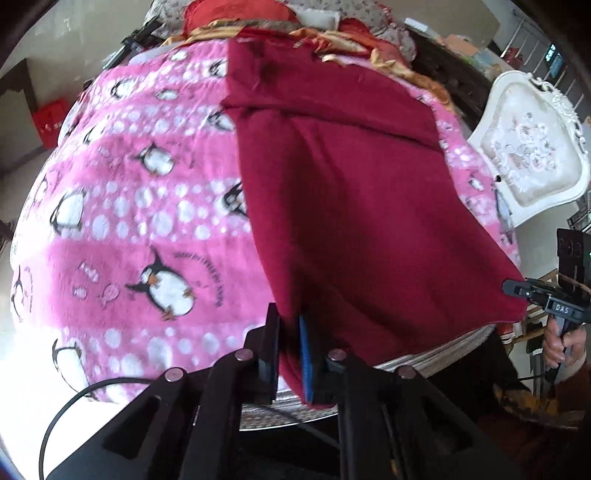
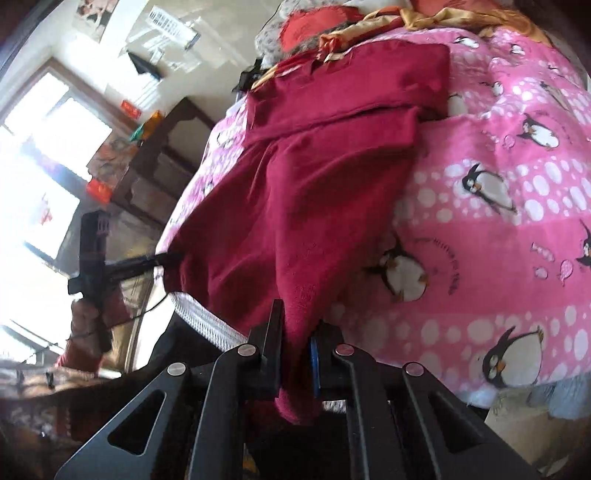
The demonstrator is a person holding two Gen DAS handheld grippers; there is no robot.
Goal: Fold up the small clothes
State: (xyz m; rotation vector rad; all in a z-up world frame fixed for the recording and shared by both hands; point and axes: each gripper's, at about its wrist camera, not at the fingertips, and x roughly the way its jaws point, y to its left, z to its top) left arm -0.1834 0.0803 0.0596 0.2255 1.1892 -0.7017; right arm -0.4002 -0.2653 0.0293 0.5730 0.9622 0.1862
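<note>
Maroon fleece garment (image 1: pixel 351 192), far part folded, near corners pinched, on penguin blanket (image 1: pixel 147 206)

Near hem of the dark red garment (image 1: pixel 351 206) bunched out of sight between gripper fingers, penguin blanket (image 1: pixel 140 206) smeared by motion, its lettering unreadable, far pile of bedding (image 1: pixel 280 14) cropped by the frame

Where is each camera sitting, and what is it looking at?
Left wrist view: sits on the left tool, looks along its fingers over the dark red garment and pink penguin blanket; the right tool and its hand show at the right edge.
Right wrist view: sits on the right tool, looks over the same garment; the left tool shows at left.
Both share garment and blanket.
</note>
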